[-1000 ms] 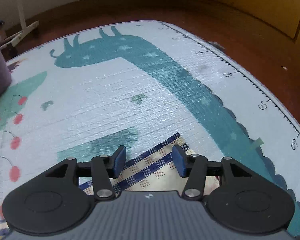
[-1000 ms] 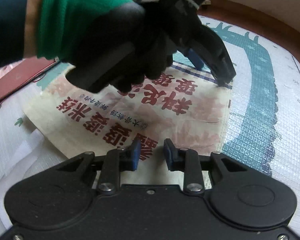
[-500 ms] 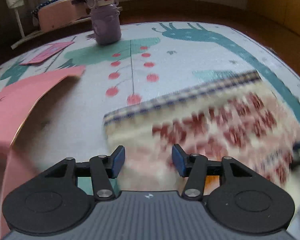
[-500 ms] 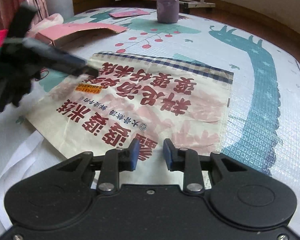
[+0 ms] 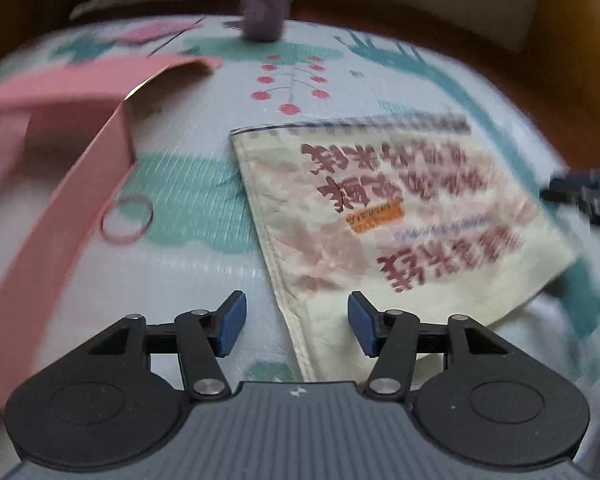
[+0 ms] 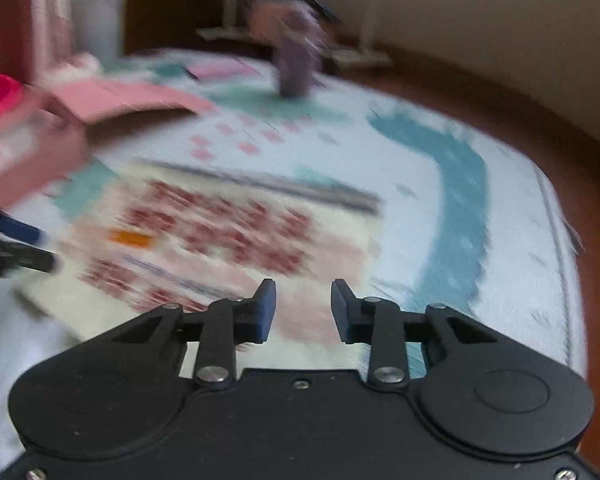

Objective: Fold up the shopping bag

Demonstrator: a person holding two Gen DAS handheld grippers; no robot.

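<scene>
**Bag flat, neither gripper engaged**

The cream woven shopping bag with red lettering (image 5: pixel 384 216) lies flat on the patterned play mat (image 5: pixel 204 280). Left gripper (image 5: pixel 296 326): jaws just widened, empty, above the bag's near edge. Right gripper (image 6: pixel 303 309): narrower, just opening, empty. Risk: pinching one layer only, dragging the bag askew.

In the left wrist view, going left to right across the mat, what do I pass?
Pink cardboard box → pink rubber band → cream shopping bag with red lettering → tip of the other claw at the right edge. The purple bottle stands far back, above the gap between box and bag.
</scene>
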